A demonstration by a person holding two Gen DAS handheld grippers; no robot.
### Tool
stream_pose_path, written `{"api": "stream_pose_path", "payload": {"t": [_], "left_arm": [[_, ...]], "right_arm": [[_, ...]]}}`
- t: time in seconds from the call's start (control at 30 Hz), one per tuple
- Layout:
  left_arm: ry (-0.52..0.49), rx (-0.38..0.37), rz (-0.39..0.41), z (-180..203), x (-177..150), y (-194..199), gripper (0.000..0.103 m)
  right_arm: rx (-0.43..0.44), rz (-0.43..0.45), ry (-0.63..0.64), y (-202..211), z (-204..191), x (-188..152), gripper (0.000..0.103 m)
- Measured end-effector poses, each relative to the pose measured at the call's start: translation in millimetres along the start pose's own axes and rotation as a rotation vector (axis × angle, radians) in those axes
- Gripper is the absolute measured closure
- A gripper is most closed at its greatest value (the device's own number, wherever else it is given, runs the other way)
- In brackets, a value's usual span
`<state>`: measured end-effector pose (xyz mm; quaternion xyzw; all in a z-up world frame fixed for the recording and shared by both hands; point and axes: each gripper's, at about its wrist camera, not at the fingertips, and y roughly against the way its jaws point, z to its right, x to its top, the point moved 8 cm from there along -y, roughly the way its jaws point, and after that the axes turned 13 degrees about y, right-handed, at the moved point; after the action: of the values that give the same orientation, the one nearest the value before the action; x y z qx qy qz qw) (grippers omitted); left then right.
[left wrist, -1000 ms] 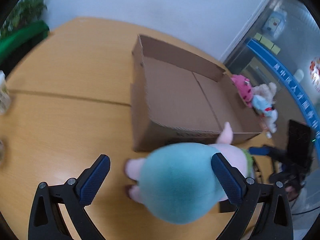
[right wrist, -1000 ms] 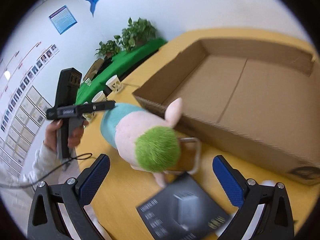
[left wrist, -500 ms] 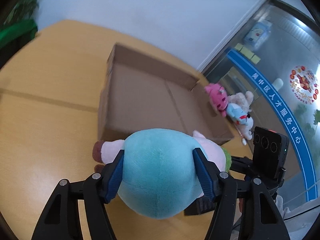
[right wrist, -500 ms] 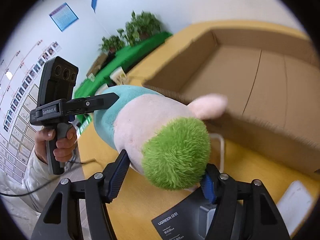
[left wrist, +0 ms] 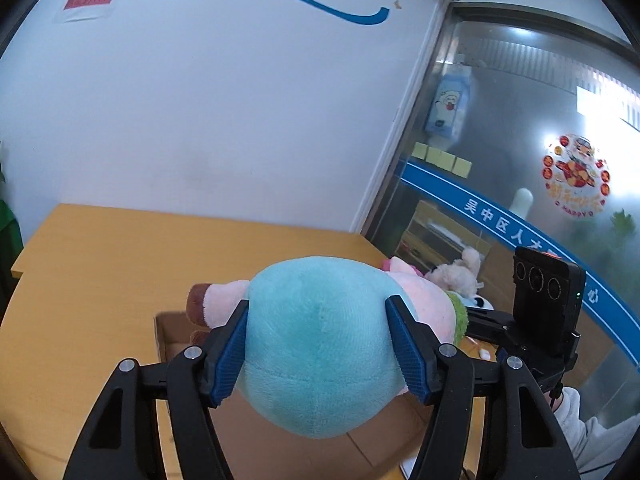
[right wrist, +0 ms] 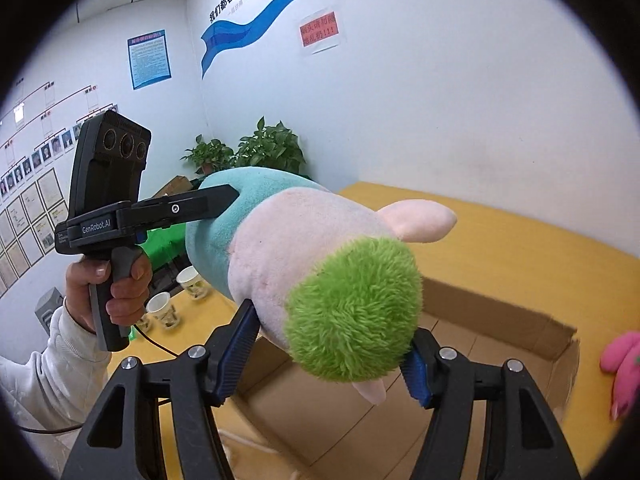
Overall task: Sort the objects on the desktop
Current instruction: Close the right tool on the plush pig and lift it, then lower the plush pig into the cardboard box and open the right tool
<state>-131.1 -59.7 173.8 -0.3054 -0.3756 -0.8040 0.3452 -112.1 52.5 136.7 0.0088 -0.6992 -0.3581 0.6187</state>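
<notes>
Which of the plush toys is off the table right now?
The teal-and-pink plush with the green end: both grippers, left and right, clamp it above the cardboard box. The pink plush lies on the table.

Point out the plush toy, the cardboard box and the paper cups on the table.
plush toy (left wrist: 320,344), left wrist view, on its teal body.
cardboard box (right wrist: 492,316), right wrist view, on its far wall.
paper cups (right wrist: 160,304), right wrist view, on the rim of the nearest cup.

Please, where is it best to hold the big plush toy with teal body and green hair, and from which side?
Grip the plush toy at both ends, as now: left gripper squeezing the round teal body, right gripper at the green-haired head. It is long and soft, so one central grip would probably let it sag.
</notes>
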Motion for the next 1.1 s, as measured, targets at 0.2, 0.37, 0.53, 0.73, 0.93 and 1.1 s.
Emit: {"api": "stream_pose_path", "payload": {"t": [0.2,0.37,0.53,0.73,0.93,1.1], "left_arm": [[0.116,0.089,-0.103,-67.5,21.8,-82.4,0.039],[0.263,0.234,-0.269,-152.1,-5.6,-164.7,0.039],[0.345,0.318,-0.366,-205.3,-39.3,-213.0,0.04],[0.402,0.312,-0.359,-217.7,-37.6,-222.3,0.033],[0.335,0.33,-0.281,-185.3,-27.5,-182.1,0.033],[0.182,0.373,-0.208,-145.6,-26.8,-131.6,0.028]], "right_arm": [[0.08,-0.087,-0.073,-74.3,71.1,-1.6,0.038],[0.15,-0.196,-0.174,-163.2,114.5,-50.1,0.038],[0.173,-0.274,-0.276,-228.7,134.1,-109.3,0.038],[0.169,-0.226,-0.339,-234.2,144.8,-124.2,0.036],[0.153,-0.243,-0.364,-229.8,131.1,-118.6,0.029],[0.141,-0.275,-0.378,-229.6,136.1,-122.5,0.028]]}}
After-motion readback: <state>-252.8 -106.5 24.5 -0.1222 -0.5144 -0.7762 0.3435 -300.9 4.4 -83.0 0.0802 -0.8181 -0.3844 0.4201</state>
